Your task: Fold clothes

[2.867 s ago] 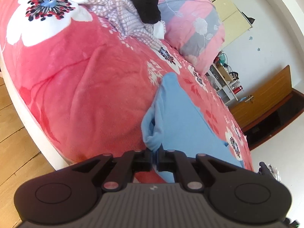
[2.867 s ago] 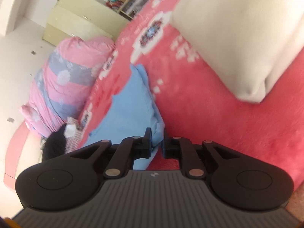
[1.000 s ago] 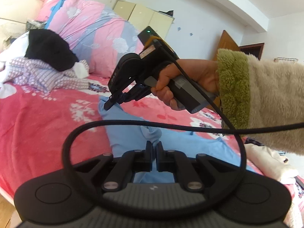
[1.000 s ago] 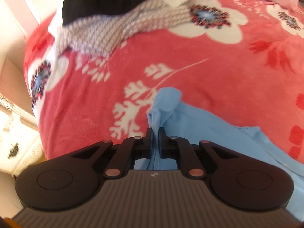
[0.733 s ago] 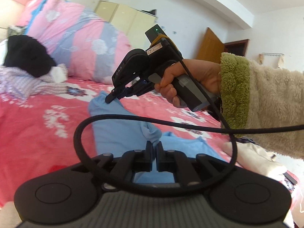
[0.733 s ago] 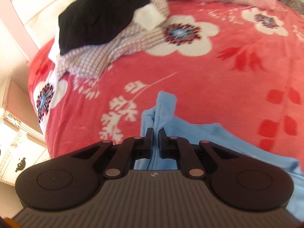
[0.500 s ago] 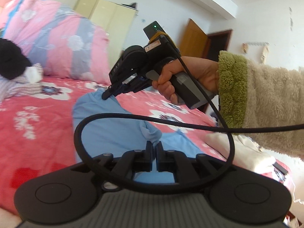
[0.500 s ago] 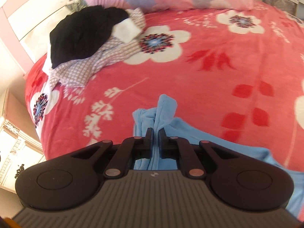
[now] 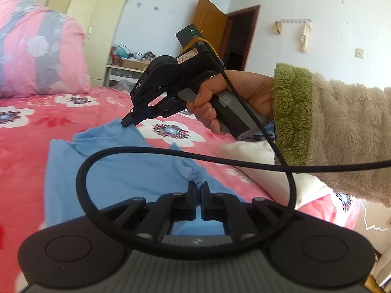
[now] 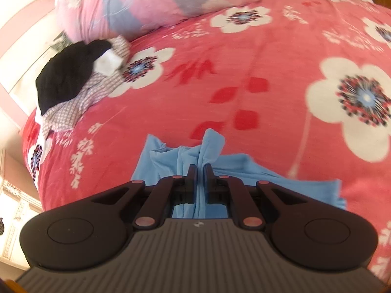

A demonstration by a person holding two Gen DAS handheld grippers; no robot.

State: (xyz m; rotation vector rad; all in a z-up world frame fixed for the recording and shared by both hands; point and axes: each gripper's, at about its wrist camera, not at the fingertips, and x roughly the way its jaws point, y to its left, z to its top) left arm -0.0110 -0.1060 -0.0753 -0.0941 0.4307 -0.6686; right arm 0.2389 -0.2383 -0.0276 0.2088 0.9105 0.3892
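A light blue garment [image 9: 117, 171] lies spread on the red flowered bedspread [image 9: 29, 119]. My left gripper [image 9: 198, 186] is shut on a bunched fold of it at the near edge. My right gripper [image 9: 127, 122], held by a hand [image 9: 239, 97] in a fuzzy beige sleeve, pinches the garment's far corner. In the right wrist view the same blue garment [image 10: 176, 158] rises between the shut fingers of my right gripper [image 10: 200, 168], its pinched tip sticking up past them.
A pile of black and checked clothes [image 10: 73, 85] lies at the bed's far left by a pink and grey quilt [image 10: 151, 0]. A cream garment [image 9: 264, 161] lies to the right. A black cable [image 9: 171, 151] loops across the left wrist view. Wardrobe [image 9: 97, 24] and door [image 9: 210, 31] stand behind.
Both grippers have swung round with the blue garment still held. The right gripper has carried its corner along the bed, away from the clothes pile, and the garment now lies flatter and wider.
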